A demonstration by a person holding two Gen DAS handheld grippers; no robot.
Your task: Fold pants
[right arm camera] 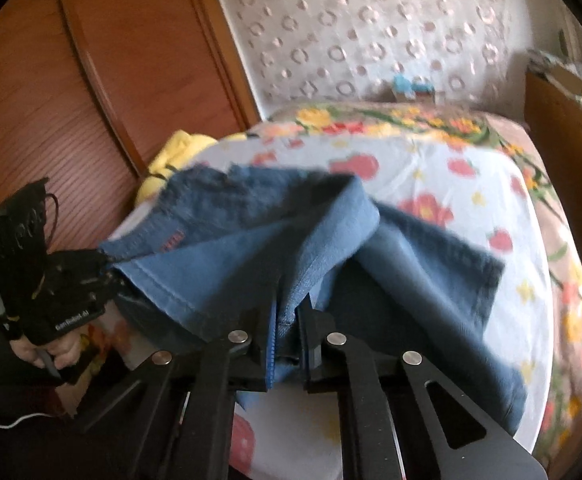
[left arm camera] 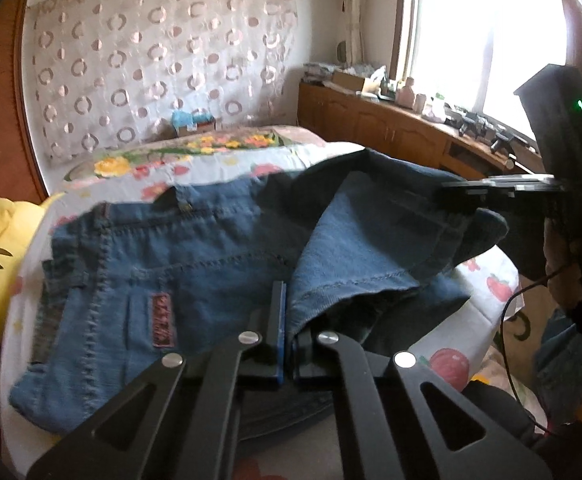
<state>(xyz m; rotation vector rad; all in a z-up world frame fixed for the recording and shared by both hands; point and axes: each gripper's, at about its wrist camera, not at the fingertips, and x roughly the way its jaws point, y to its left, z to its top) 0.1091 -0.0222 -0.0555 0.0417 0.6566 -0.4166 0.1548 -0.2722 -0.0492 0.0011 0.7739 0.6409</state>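
The jeans lay on the bed, waist toward ten o'clock. The hem was pinched by the left gripper and right gripper, lifted mid-fold; laying and smoothing remained.

We are making out white lettering, seemingly "GenRobot-AI", on the left gripper; the jeans patch is staying illegible.
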